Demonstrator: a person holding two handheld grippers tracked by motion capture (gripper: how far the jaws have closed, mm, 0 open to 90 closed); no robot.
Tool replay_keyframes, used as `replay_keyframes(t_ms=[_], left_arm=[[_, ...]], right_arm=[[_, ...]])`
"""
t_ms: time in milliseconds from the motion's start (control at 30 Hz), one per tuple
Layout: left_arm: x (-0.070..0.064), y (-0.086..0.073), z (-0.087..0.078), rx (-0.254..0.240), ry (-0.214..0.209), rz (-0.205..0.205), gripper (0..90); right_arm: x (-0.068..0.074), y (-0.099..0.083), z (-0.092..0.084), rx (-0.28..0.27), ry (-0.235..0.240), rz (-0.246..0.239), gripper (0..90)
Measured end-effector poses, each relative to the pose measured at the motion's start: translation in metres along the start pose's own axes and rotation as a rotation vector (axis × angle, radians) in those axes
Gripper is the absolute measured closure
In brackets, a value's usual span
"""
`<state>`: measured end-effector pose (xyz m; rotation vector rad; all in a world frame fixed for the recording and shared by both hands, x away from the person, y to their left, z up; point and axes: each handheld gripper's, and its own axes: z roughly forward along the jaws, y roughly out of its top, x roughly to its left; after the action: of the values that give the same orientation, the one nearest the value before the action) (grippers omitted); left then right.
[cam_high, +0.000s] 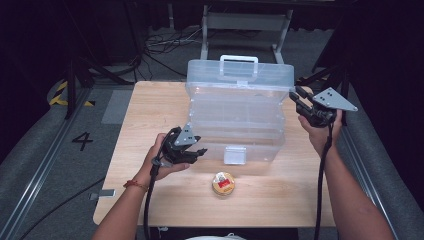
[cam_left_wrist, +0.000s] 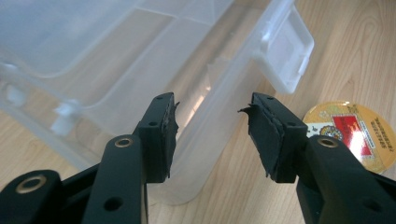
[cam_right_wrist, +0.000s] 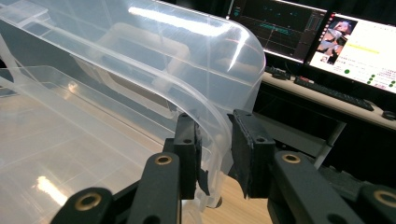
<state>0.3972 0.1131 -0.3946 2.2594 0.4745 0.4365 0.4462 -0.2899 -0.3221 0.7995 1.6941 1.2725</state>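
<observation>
**Two grippers on one clear box, lid up**

Left gripper (cam_left_wrist: 212, 135): fingers apart, gripping nothing. Straight ahead of the fingertips, the front wall of the box (cam_left_wrist: 140, 60), its lower corner showing in the gap between them but not pinched. Beyond the right-hand finger, the white latch (cam_left_wrist: 287, 51); just outside that same finger, flat on the table (cam_high: 150, 110), a round tin (cam_left_wrist: 355, 130) with a gold and red top, clear of both pads.

Right gripper (cam_right_wrist: 215, 154): fingers astride the rounded corner of the raised lid (cam_right_wrist: 187, 56). One pad (cam_right_wrist: 187, 154) apparently against the plastic, a narrow slit showing at the other, so not yet clamped by the look of it.

Handling, judged from the thin see-through walls:
- Light and empty, likely to skid on the wood under any sideways push; worth steadying the base before swinging the lid.
- Smooth, glossy plastic, probably slippery between the pads; better bite on a rim or edge than on a flat panel.
- Lid springy rather than stiff, apt to flex or twist if held by one corner alone; hinge and latch the weak, brittle spots.
- Best holds: lid rim close to the pads, the moulded handle on the lid, or the front lip beside the latch.
</observation>
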Motion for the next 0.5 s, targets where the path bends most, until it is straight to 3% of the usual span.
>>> replay_keyframes(t_ms=[200, 433, 500], left_arm=[[0.001, 0.007, 0.006, 0.050, -0.007, 0.027, 51.6], [0.003, 0.021, 0.023, 0.154, -0.069, 0.093, 52.5], [0.005, 0.023, 0.028, 0.157, -0.074, 0.098, 55.6]], right_arm=[[-0.002, 0.005, 0.005, 0.004, -0.015, 0.013, 72.6], [-0.002, 0.010, 0.013, 0.015, -0.033, 0.005, 72.4], [-0.002, 0.010, 0.016, 0.016, -0.041, 0.013, 72.5]])
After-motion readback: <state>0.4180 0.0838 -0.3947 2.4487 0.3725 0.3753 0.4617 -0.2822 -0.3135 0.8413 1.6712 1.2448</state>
